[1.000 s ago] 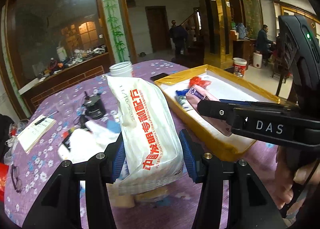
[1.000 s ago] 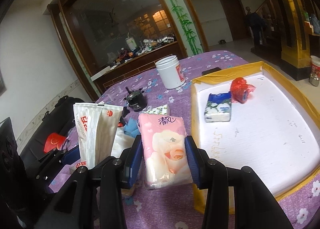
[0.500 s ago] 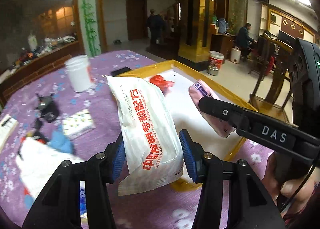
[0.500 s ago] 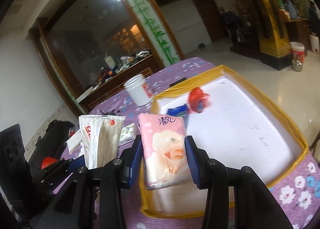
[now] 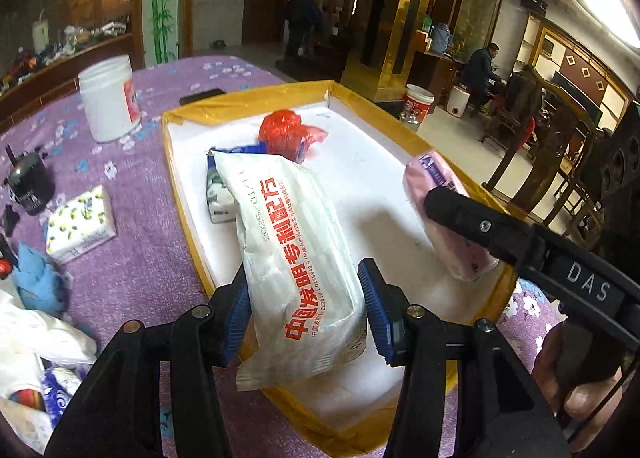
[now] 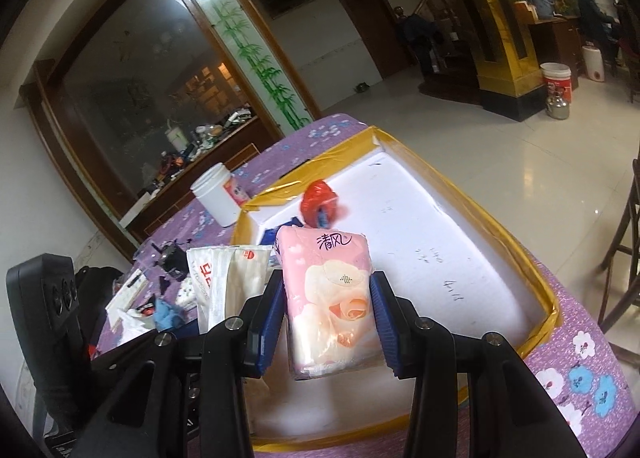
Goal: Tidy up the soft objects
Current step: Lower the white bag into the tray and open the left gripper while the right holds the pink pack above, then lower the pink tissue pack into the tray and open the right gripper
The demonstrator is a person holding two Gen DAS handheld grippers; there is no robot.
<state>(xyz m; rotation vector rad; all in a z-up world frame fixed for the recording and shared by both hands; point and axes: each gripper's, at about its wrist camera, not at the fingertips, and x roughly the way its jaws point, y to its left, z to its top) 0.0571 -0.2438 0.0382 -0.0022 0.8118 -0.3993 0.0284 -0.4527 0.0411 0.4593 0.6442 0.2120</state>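
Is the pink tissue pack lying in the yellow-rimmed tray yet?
No. The pink tissue pack is clamped in the right gripper, above the yellow-rimmed tray.

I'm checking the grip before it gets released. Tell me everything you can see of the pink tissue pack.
The pink tissue pack is a soft rectangular pack in glossy plastic film, printed with a pale rose, small hearts and dark Chinese lettering at its top. It stands roughly upright, clamped at its lower half between the blue pads of the right gripper, and seems held above the white tray with yellow-taped rim. The film wrinkles near the bottom. From the left wrist view its plainer pink back shows, tilted. Only the pads appear to touch it.
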